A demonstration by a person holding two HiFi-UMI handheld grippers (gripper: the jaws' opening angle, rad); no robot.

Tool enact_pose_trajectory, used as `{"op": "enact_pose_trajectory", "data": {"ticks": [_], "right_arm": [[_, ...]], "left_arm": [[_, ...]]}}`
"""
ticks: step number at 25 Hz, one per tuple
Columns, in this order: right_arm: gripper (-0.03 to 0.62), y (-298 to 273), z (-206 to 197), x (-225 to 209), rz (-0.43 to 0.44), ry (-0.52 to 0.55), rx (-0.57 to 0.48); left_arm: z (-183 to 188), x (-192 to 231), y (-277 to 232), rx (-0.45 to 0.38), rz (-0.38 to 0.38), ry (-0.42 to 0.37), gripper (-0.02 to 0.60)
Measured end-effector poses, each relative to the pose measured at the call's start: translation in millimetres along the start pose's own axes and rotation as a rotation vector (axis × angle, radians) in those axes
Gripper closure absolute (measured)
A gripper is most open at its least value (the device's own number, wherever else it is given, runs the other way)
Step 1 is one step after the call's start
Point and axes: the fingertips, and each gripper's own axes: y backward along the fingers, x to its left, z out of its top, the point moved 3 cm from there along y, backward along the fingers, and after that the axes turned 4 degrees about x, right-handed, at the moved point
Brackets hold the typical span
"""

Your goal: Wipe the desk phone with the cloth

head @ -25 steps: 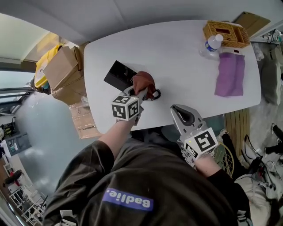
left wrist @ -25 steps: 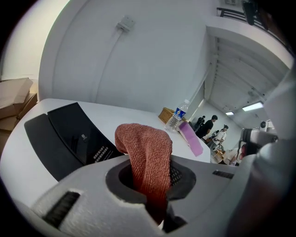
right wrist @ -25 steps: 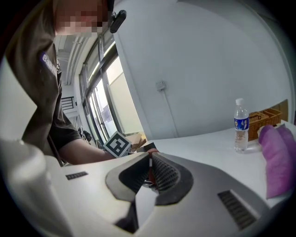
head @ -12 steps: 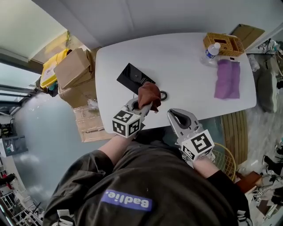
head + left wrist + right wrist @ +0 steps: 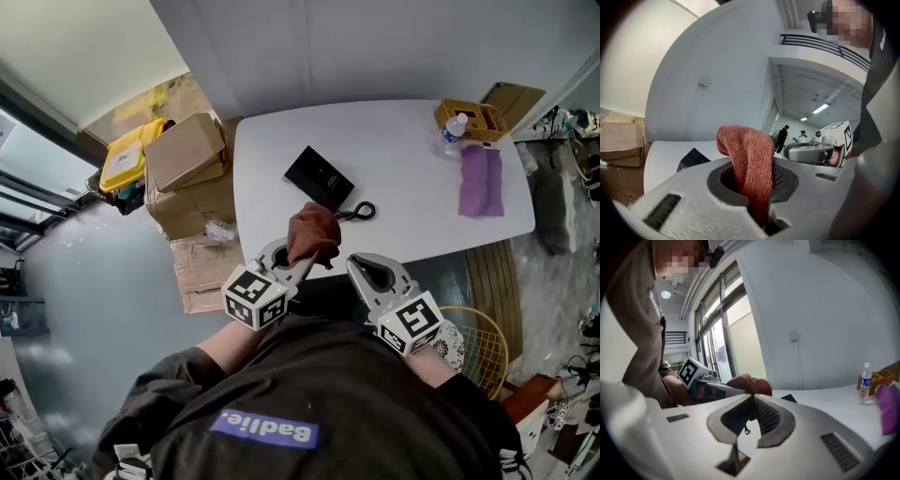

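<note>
Clamping a rust-red cloth (image 5: 314,232) in the left gripper (image 5: 302,261), with the jaws pinched hard on one narrow fold and the rest bunched up loose above them. Holding it raised at the near edge of the white table (image 5: 403,159), close in front of the body. Keeping the right gripper (image 5: 362,267) just beside the left, jaws pressed together on nothing. Leaving the black desk phone (image 5: 321,176) flat on the table's near-left part, beyond the cloth and apart from it, with its coiled cord (image 5: 361,212) trailing out to its right. Not yet touching the phone, so judged as short of the actual wiping, with a reach forward and down needed first.

Worth watching from here:

- May lose the cloth on a firm stroke, since gripped only by a thin fold and likely to drag out under hard rubbing.
- May shove the phone sideways or toward the table edge, as looks light, sits unbraced, and has no second gripper steadying it.
- May snag the cord with the loose bunch or a jaw tip and tug the phone along.
- May scrape the casing with bare jaw ends if pressed down while the bunch flops to one side.
- Unlikely to trouble the purple cloth (image 5: 481,183), bottle (image 5: 453,128) and basket (image 5: 476,117), all well apart at the far right corner.
</note>
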Motion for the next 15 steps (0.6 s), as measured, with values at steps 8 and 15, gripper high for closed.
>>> {"op": "enact_pose_trajectory", "data": {"ticks": [8,15], "right_arm": [[0.557,-7.9,10.7,37.7,-0.01,0.012,-0.015],[0.557,-15.1,13.8,52.8,-0.027,0.022,-0.03]], "left_arm": [[19.2,-15.0,57.1,-0.078,-0.055,-0.009,0.528],[29.3,-23.2,78.3,-0.131,-0.077,-0.056,0.528]]}}
